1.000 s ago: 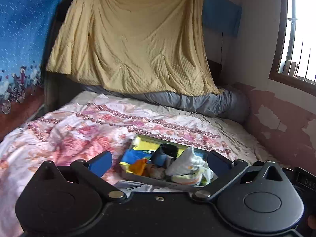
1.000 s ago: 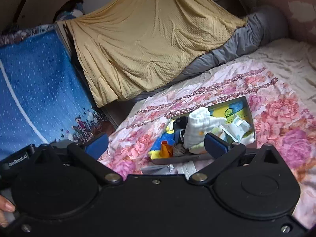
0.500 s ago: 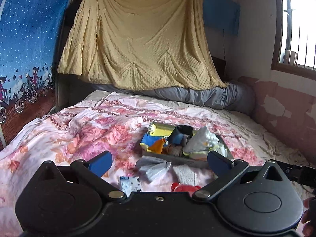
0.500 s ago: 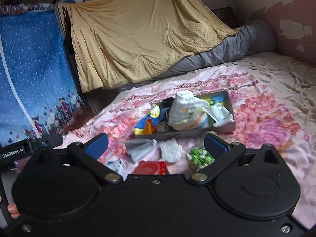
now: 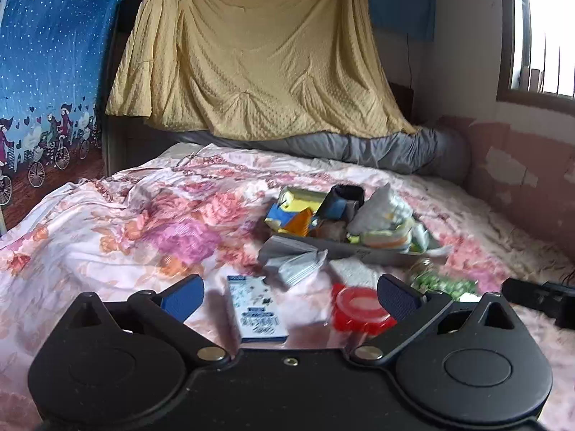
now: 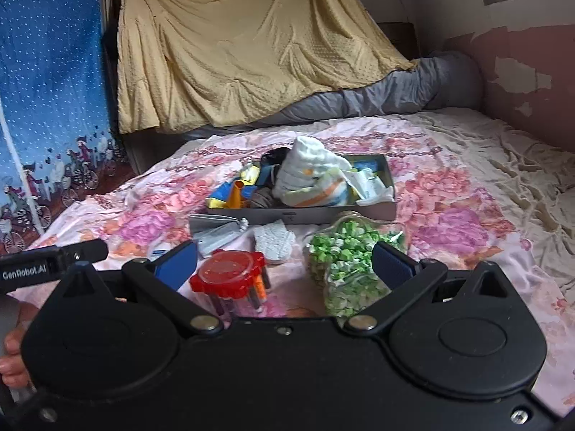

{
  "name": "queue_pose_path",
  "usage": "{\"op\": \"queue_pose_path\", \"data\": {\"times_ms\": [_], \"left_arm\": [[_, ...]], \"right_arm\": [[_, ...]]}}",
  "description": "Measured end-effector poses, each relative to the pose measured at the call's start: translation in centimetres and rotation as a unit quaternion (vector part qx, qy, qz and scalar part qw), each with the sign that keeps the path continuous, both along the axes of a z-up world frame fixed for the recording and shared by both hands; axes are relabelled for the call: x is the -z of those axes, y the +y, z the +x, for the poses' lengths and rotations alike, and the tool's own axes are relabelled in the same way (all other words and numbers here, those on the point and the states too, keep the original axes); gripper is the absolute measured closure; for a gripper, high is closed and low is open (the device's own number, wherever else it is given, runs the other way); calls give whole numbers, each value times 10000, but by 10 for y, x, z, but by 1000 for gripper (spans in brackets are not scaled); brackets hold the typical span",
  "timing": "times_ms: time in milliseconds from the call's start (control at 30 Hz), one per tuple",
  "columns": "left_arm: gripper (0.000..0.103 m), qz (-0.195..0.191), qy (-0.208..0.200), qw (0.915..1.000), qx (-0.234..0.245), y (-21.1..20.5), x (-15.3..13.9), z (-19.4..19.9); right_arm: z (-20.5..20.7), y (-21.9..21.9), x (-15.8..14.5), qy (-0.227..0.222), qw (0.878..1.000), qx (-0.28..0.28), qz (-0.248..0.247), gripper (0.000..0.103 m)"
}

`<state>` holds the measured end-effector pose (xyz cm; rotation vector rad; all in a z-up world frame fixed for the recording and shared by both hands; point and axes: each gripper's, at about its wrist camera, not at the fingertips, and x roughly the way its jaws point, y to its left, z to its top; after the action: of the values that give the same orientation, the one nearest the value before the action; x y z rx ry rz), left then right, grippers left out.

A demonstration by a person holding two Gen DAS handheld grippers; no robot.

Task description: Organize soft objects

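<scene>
Both grippers, left (image 5: pixel 289 296) and right (image 6: pixel 284 262), hover spread and empty; the right should lower squarely over the white cloth (image 6: pixel 275 240) at 12 o'clock, short of the tray (image 6: pixel 390 210).

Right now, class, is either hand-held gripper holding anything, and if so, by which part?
Nothing is held. The left hand-held gripper and the right hand-held gripper both stand open above the bedspread, their pads touching no object.
</scene>
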<state>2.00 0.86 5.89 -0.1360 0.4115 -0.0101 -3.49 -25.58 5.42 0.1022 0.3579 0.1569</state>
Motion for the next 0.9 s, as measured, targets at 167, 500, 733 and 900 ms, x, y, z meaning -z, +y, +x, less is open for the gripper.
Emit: {"op": "queue_pose_path", "data": {"times_ms": [167,500,733,900], "left_arm": [[1,-91,66,9999,-72,8,11,-3],[1,35,17,10000,-52,9,25,-18],[1,212,142,9997,19,9,32,-19],[1,185,214,9995,-102,13,34,-16]], "right_arm": [[-5,-1,9,-15,10000,59,-34,0],[-20,4,25,-86,9998,-155,22,0],[-18,17,39,75,9990,-410,-172,0],[-14,23,47,258,9986,-429,-156,0]]}}
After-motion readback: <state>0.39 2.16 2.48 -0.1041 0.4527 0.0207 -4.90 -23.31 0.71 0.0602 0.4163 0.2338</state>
